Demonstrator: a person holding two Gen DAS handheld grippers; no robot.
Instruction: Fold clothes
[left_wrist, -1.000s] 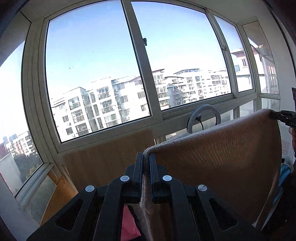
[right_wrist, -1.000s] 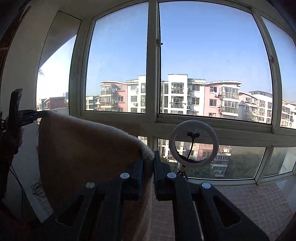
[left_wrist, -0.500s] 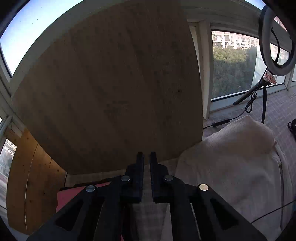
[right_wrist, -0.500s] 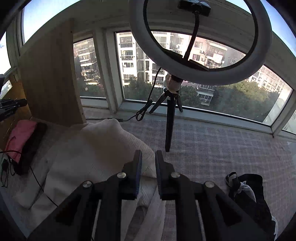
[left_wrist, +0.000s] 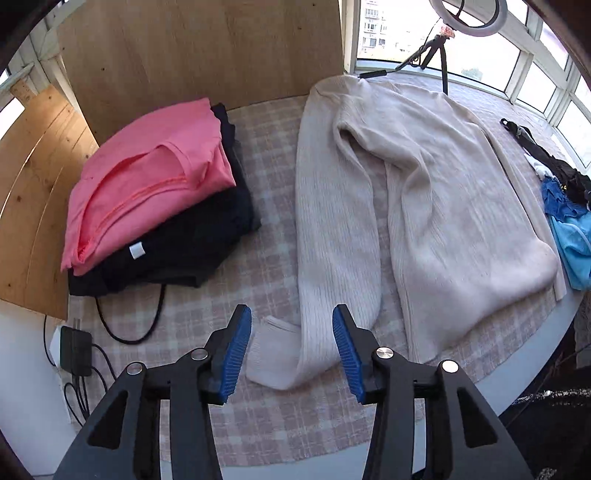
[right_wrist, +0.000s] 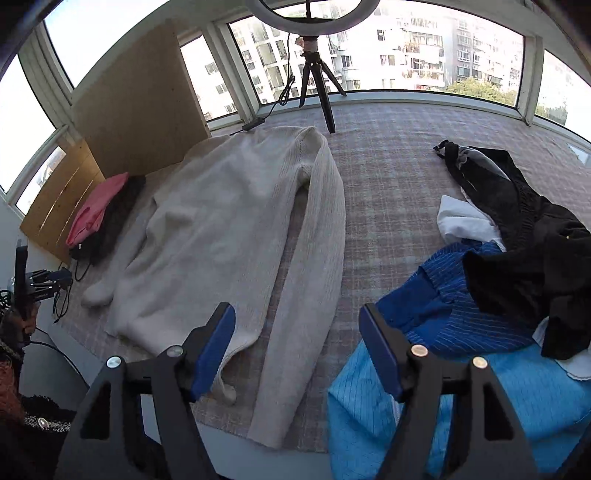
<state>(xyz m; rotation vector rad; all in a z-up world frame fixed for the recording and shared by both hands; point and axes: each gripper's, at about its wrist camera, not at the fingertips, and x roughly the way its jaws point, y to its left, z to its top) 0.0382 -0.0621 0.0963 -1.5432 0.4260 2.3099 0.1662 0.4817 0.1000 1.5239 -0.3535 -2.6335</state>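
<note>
Cream sweater (left_wrist: 424, 192) lies spread flat on the checked cloth (left_wrist: 266, 280) covering the surface, collar toward the windows, hem toward the near edge. Both sleeves run down alongside the body; the left-side cuff is kinked sideways, just in front of the left gripper (left_wrist: 291, 349). No fold in it yet.

Left gripper: jaws wide apart, holding nothing, hovering over that cuff. Right gripper (right_wrist: 297, 349): also wide open and empty, above the other sleeve's lower end near the surface edge.

Progress, my read: two items done, pink top (left_wrist: 147, 177) folded and stacked on a folded black garment (left_wrist: 192, 243) at the left by the wooden board (left_wrist: 203, 48). Sweater is laid out, folding still to do, probably sleeves in first. After that an unfolded heap remains on the right.

View differences:
- Left wrist shows the finished stack clearly, plus a power adapter (left_wrist: 75, 350) and cable at the near-left edge. The heap is only a sliver at its right edge.
- Right wrist shows the heap properly: blue striped garment (right_wrist: 454, 306), black garment (right_wrist: 535, 254) on top, some white fabric (right_wrist: 465, 221) between. It also shows the ring-light tripod (right_wrist: 317, 85) and the left gripper at far left.
</note>
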